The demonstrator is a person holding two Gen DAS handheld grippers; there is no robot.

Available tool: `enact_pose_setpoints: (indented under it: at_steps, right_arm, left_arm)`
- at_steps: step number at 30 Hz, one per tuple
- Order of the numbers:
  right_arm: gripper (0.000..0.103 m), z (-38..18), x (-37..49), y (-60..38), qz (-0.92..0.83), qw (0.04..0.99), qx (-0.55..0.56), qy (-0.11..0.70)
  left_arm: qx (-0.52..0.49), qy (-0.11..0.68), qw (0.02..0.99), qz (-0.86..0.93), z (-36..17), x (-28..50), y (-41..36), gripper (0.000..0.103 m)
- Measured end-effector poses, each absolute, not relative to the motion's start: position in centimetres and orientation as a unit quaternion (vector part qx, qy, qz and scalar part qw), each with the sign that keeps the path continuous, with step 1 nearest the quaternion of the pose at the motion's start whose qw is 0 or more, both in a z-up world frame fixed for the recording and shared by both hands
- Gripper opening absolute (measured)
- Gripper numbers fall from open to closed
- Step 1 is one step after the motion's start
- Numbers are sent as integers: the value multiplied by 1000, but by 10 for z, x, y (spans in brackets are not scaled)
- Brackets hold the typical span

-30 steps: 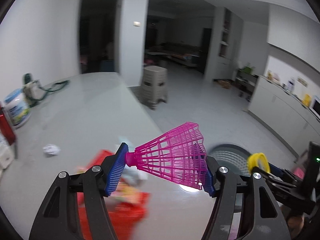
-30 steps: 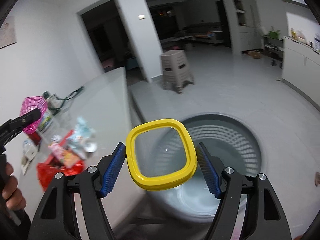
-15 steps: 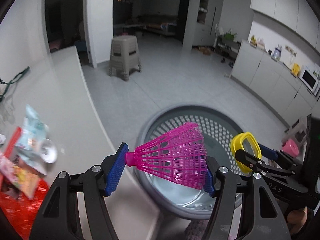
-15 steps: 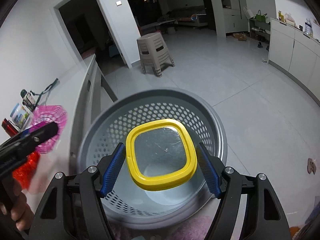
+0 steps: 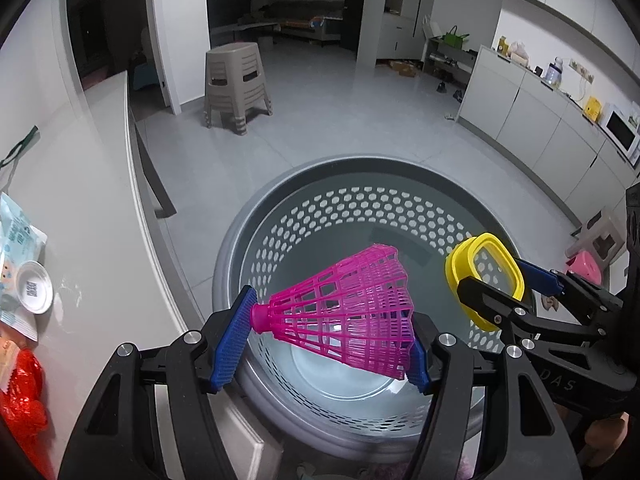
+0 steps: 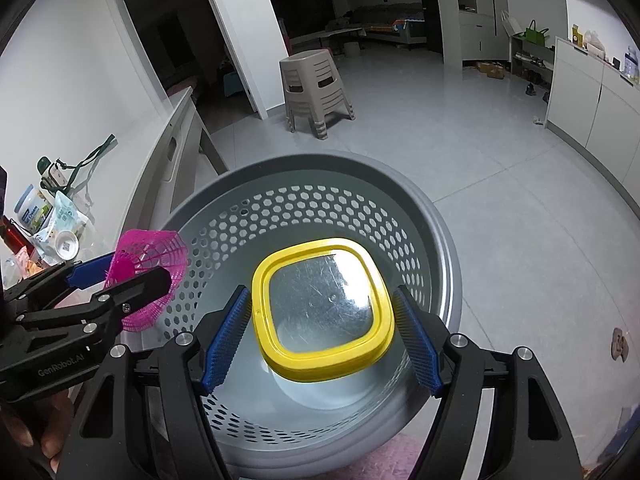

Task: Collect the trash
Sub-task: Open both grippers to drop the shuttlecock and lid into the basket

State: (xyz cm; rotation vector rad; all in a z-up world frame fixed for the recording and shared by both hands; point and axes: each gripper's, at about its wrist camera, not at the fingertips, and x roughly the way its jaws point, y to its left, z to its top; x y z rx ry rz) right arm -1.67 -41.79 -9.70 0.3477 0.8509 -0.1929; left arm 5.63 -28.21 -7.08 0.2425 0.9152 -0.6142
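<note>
Pink mesh shuttlecock (image 5: 340,312): clamped sideways btwn my left gripper (image 5: 324,336) fingers, tip on one blue pad, skirt rim on the other, hanging over the mouth of the grey perforated basket (image 5: 280,216). Yellow-rimmed lid (image 6: 322,310): held across its width btwn my right gripper (image 6: 320,340) fingers, also above the basket opening. The left pad touches its rim; whether the right pad touches, I can't tell. Both items are in the air, not inside yet. Basket interior, as far as visible, shows only a bare pale bottom, so I judge nothing is deposited yet. Basket stands on the floor, just beside the edge of the white surface (image 5: 92,184). Left on the surface: red crinkled bag (image 5: 20,400), blue-white packet (image 5: 16,236) w/ a small white round cap (image 5: 34,292) on it. Est. progress: two pieces about to be dropped, several more to fetch.
</note>
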Motion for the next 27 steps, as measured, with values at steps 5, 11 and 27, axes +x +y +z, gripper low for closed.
enact_pose_setpoints:
  at_steps: [5, 11, 27]
  right_arm:
    - [70, -98, -14, -419, -95, 892, 167, 409]
    - [70, -97, -17, -422, -97, 892, 169, 407]
    - [70, -92, -28, -424, -101, 894, 177, 398]
  left_arm:
    - [117, 439, 842, -292, -72, 55, -283, 64]
    - [112, 437, 845, -286, -70, 55, -282, 74]
    - [106, 435, 849, -279, -66, 53, -278, 75]
